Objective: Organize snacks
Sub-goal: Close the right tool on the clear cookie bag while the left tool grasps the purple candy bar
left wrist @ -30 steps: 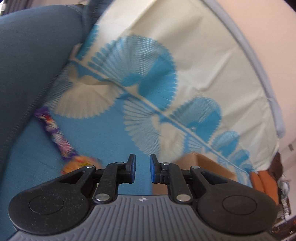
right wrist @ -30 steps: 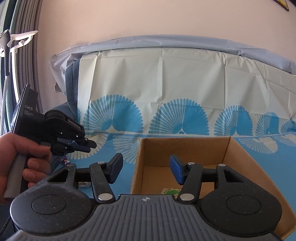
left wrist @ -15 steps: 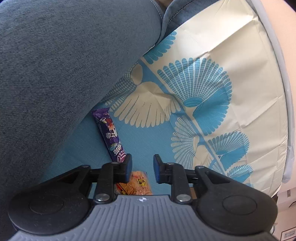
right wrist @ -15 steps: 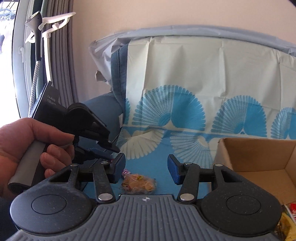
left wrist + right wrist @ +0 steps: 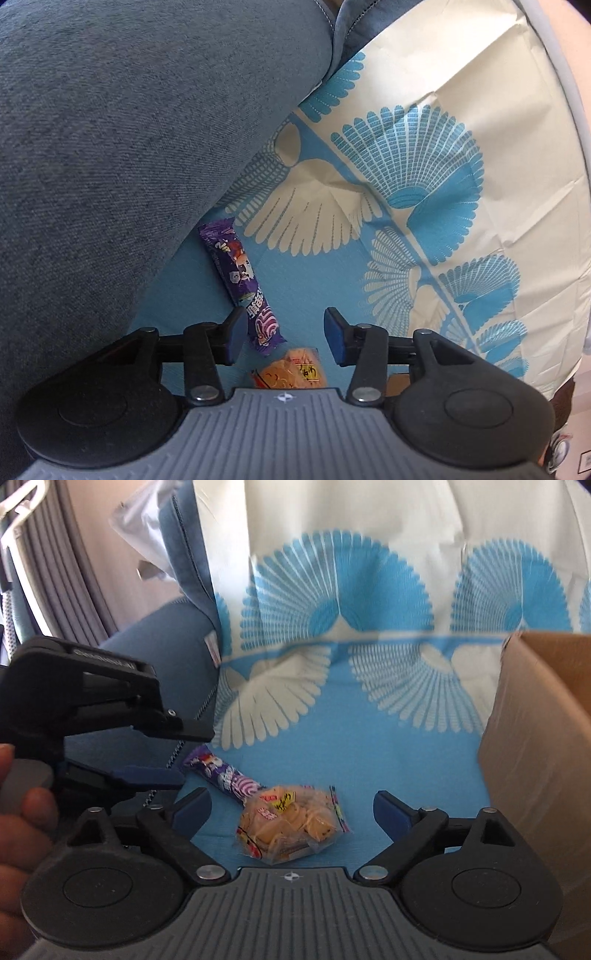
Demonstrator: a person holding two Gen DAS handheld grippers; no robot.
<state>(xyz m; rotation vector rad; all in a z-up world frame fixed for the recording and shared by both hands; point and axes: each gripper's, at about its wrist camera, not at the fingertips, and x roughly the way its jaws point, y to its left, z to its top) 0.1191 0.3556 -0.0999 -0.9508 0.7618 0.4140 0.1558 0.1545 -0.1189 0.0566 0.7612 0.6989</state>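
moved: both grippers dropped toward snacks, left fingers widened | purple bar (image 5: pixel 245 286) lies lengthwise, upper-left to lower-centre of left view, near end between left gripper (image 5: pixel 282 334) fingers, wide, empty | orange pack (image 5: pixel 291 821) touches bar end, centred before right gripper (image 5: pixel 291 810), wide, empty | box (image 5: pixel 535 746) right edge | sofa cover (image 5: pixel 388 746)
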